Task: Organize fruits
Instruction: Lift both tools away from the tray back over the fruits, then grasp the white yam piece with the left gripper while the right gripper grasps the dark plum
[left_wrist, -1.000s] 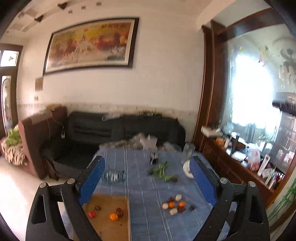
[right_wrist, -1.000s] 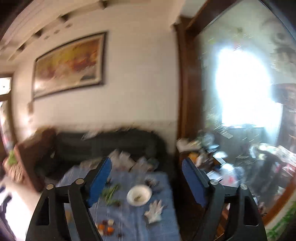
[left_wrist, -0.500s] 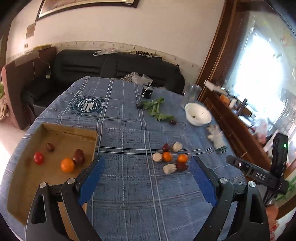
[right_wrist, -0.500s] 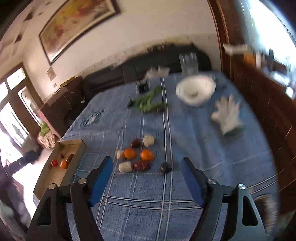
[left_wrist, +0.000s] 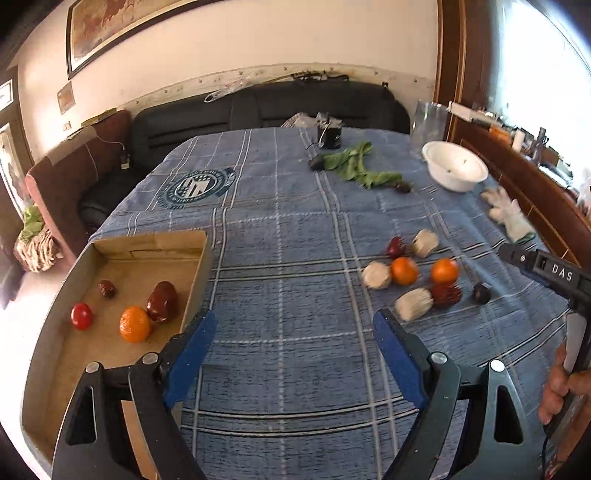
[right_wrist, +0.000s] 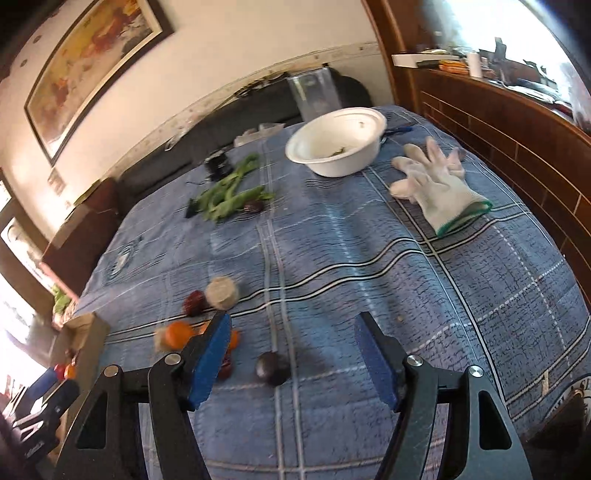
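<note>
A cardboard box (left_wrist: 110, 254) at the table's left holds an orange (left_wrist: 135, 324), a dark red fruit (left_wrist: 161, 296), a small red fruit (left_wrist: 81, 316) and a small dark one (left_wrist: 106, 288). On the blue cloth lies a loose cluster: two oranges (left_wrist: 404, 270), a red fruit (left_wrist: 447, 293), several white foam-wrapped pieces (left_wrist: 413, 303) and a dark plum (left_wrist: 482, 292). My left gripper (left_wrist: 291, 332) is open and empty above the cloth between box and cluster. My right gripper (right_wrist: 291, 343) is open and empty just above the dark plum (right_wrist: 272, 363).
A white bowl (right_wrist: 336, 144), a white glove (right_wrist: 436, 184), green leaves (right_wrist: 229, 192), a clear jar (left_wrist: 428, 118) and a small black object (left_wrist: 330, 134) sit at the table's far side. A wooden sideboard (right_wrist: 517, 122) runs along the right; a dark sofa (left_wrist: 258, 107) stands behind.
Both grippers have tilted down from the room to the table and dropped closer to it. The right one has closed in on the fruit cluster, over the dark plum.
</note>
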